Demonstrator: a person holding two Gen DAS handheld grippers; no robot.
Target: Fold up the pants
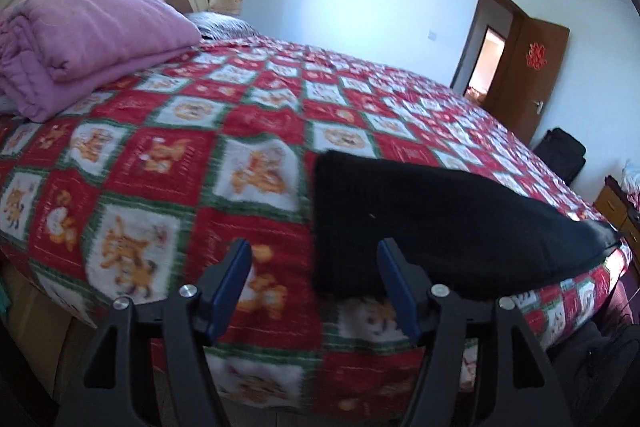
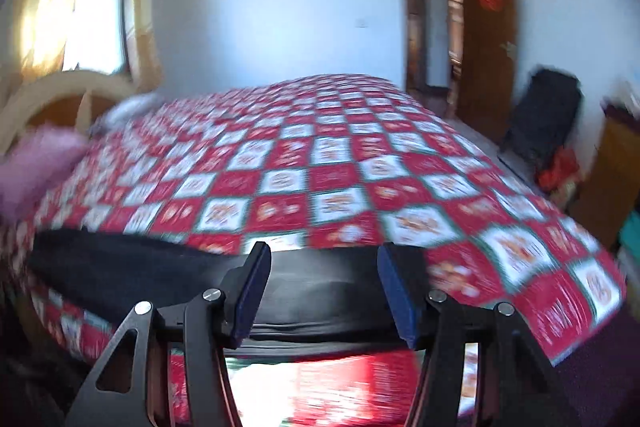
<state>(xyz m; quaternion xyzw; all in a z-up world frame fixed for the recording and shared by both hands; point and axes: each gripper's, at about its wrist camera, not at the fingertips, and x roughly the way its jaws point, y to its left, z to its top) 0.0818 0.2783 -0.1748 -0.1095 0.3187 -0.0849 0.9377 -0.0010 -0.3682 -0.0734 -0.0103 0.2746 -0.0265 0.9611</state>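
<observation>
I'm seeing the black pants (image 1: 420,227) lying folded near the bed's (image 1: 200,155) front edge. Both my left gripper (image 1: 314,285) and right gripper (image 2: 324,291) are hanging released, fingers spread, gripping nothing.

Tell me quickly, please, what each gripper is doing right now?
Left gripper: open, holding nothing; black pants lie just ahead to its right.
Right gripper: open, holding nothing, pants seen between its fingers.
</observation>
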